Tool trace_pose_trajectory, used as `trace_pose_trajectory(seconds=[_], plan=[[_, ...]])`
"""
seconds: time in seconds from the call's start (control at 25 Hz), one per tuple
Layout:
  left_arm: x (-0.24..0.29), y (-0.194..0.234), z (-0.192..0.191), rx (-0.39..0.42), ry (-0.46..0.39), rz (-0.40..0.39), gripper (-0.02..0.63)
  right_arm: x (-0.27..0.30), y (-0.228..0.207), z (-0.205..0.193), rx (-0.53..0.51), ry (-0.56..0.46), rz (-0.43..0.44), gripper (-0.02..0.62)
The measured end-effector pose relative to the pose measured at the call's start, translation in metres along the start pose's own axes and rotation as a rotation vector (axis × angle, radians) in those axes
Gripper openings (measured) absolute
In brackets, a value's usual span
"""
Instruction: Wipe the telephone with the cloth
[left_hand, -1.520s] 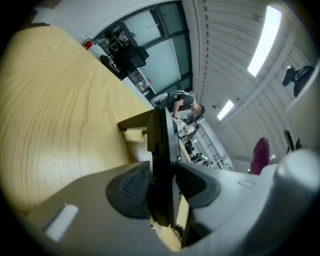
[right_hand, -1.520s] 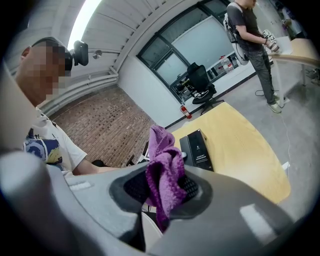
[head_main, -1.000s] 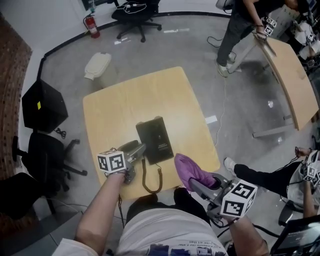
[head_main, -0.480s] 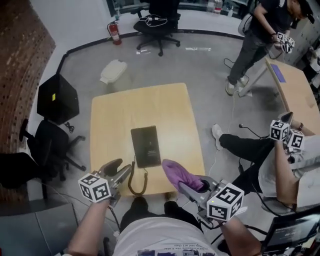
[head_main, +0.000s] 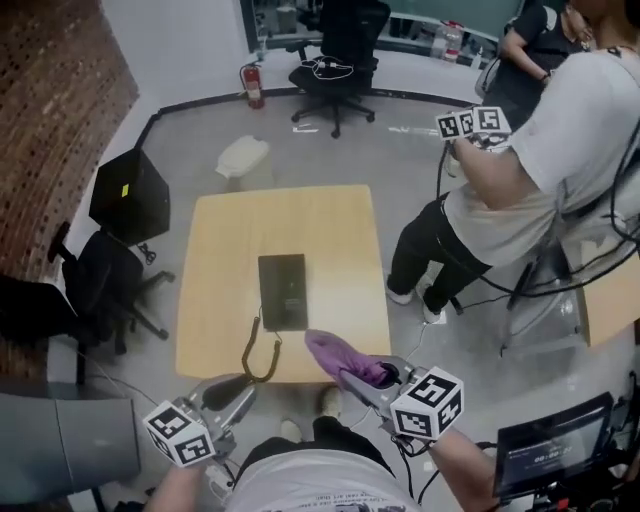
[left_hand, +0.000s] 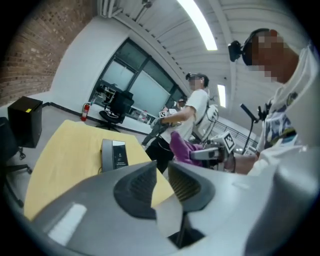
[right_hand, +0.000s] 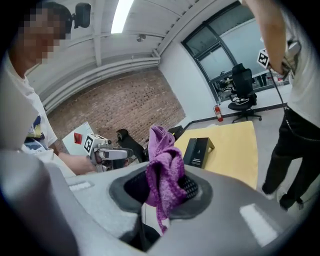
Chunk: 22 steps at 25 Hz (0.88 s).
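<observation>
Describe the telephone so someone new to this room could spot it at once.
Find the square, light wooden table in the middle of the room. Near its centre lies the telephone, a flat black rectangle. Unlike the purple cloth nearby, it is dark, hard-edged and trails a coiled cord toward the table's near edge.

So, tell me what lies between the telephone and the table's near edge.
The coiled cord, looping from the telephone across the table to that edge; head view shows it.
</observation>
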<state>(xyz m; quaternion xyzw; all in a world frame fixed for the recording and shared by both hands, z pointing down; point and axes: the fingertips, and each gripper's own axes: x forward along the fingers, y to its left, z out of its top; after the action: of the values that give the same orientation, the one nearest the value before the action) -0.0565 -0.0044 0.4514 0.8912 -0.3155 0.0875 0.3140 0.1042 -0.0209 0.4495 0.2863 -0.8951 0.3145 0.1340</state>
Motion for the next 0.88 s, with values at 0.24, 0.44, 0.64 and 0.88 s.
trace_pose_trajectory(seconds=[0.24, 0.44, 0.64, 0.88], plan=[[-0.027, -0.051, 0.0, 0.048, -0.072, -0.094, 0.005, -0.02, 0.041, -0.005, -0.056, 0.0, -0.026, 0.083], [-0.06, -0.073, -0.015, 0.074, -0.099, -0.136, 0.004, -0.016, 0.076, -0.027, -0.082, -0.014, -0.055, 0.083], [-0.094, -0.104, -0.047, 0.09, -0.093, -0.167, 0.004, -0.027, 0.124, -0.057, -0.109, -0.035, -0.07, 0.083], [-0.12, -0.141, -0.075, 0.124, -0.073, -0.158, 0.005, -0.051, 0.174, -0.083, -0.177, -0.032, -0.05, 0.083]])
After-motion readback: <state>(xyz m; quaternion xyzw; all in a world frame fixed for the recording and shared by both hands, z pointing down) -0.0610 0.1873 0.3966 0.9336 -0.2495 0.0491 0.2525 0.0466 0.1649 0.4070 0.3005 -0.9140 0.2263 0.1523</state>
